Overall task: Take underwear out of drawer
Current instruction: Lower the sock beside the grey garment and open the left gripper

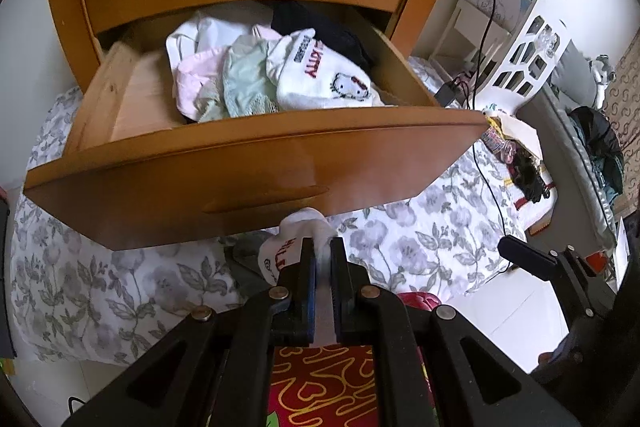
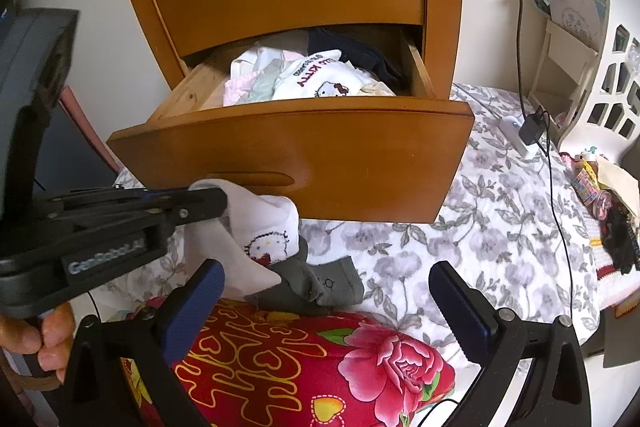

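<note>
Holding one white Hello Kitty underwear (image 1: 294,241) clear of the open drawer (image 1: 256,163), with more still inside.

From the left wrist view, your left claw (image 1: 323,259) is pinched tight on a bunched fold of the soft white cotton, below the drawer front; light and limp, it will sag and drape, so a gathered fold or the waistband is the place to take hold. Most of the garment is hidden behind the fingers. In the drawer, a second white Hello Kitty piece (image 1: 320,75) lies atop mint and pink ones; what lies under them you cannot make out. From the right wrist view, your right claw (image 2: 324,291) stands wide open and empty above the red floral quilt (image 2: 312,363), and the held piece hangs over a grey garment (image 2: 316,287) on the bed, whose shape is unclear.
</note>
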